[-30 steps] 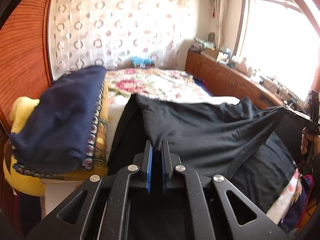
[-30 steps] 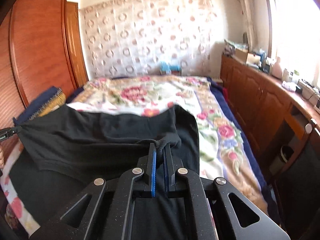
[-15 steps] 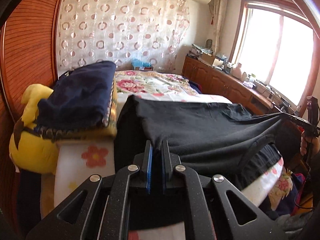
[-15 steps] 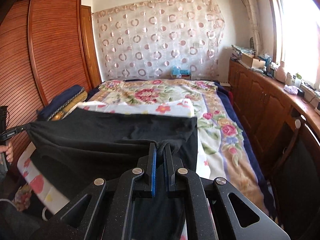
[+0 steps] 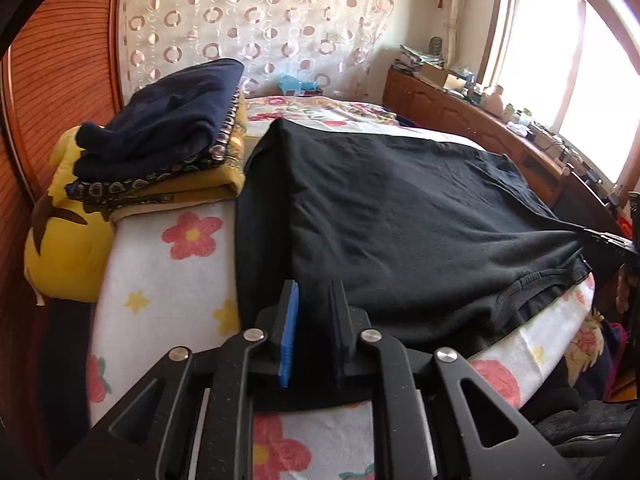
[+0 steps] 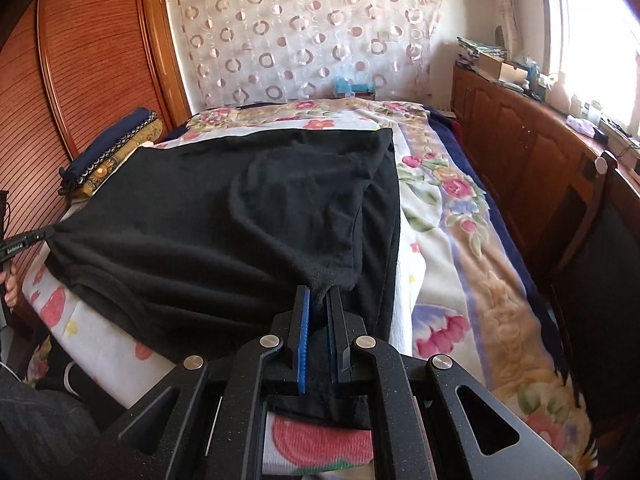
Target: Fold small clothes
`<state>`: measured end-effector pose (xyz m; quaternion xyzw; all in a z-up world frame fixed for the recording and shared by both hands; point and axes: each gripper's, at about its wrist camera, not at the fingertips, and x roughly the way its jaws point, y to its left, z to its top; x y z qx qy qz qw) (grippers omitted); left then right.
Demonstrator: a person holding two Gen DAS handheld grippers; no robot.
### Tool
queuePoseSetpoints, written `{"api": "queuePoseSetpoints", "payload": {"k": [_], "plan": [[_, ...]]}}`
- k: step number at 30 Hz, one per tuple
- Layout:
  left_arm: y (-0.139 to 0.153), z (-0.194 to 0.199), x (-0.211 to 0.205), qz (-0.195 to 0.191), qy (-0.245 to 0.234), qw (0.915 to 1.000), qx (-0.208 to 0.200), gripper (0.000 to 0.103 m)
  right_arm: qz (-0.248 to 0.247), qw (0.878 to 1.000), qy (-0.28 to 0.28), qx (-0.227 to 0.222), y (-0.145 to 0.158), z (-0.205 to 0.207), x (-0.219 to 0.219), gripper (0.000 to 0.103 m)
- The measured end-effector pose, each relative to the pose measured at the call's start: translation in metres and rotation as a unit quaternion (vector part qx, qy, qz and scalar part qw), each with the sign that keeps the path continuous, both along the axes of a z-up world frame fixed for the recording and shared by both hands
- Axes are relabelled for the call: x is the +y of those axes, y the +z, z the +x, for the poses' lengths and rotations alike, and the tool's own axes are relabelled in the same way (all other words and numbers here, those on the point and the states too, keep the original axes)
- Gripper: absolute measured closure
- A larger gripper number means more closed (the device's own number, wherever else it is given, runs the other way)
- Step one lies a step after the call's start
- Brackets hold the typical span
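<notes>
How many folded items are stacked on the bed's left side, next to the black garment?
2 visible: a folded navy garment on top, and a folded yellow patterned cloth under it, lying left of the black garment. More could be hidden beneath them.

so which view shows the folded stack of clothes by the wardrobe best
The left wrist view: the folded stack sits close and large, navy cloth on top of patterned and yellow layers, beside the black garment. In the right wrist view the stack appears only small and edge-on, at the far left of the bed.
</notes>
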<state>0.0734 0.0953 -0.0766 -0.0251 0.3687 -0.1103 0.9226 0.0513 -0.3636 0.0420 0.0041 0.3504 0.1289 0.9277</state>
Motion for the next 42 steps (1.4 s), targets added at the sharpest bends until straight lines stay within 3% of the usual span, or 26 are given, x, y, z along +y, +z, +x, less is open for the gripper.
{"api": "queuePoseSetpoints", "payload": {"k": [4,12,15,20,24,32,35,42], "plan": [[0.001,-0.004,0.004,-0.009,0.010,0.9999,-0.002,0.079,-0.013,1.000,0.005,-0.006,0.002,-0.004,0.014,0.096],[-0.008,-0.001,0.010,0.011,0.031,0.9994,0.010,0.066,-0.020,1.000,0.006,-0.010,0.001,-0.017,0.013,0.093],[-0.015,0.005,0.010,0.022,0.035,0.9987,0.031,0.065,-0.020,1.000,0.003,-0.014,0.004,-0.015,0.011,0.093],[-0.023,0.005,0.009,0.007,0.026,0.9986,0.046,0.064,-0.016,1.000,0.002,-0.025,0.007,-0.016,0.010,0.092],[-0.025,0.004,0.003,0.015,0.024,0.9986,0.046,0.064,-0.007,1.000,0.019,-0.013,-0.003,-0.013,0.021,0.065],[-0.001,-0.009,-0.009,0.003,0.009,0.9999,0.013,0.064,-0.003,0.999,0.048,0.005,-0.025,-0.006,0.054,0.063],[0.003,-0.009,-0.017,0.018,0.007,0.9998,0.008,0.063,-0.003,0.998,0.058,0.008,-0.030,-0.002,0.063,0.063],[-0.017,0.009,-0.011,0.047,0.035,0.9973,0.043,0.063,0.009,0.997,0.075,0.007,-0.031,0.006,0.076,0.062]]}}
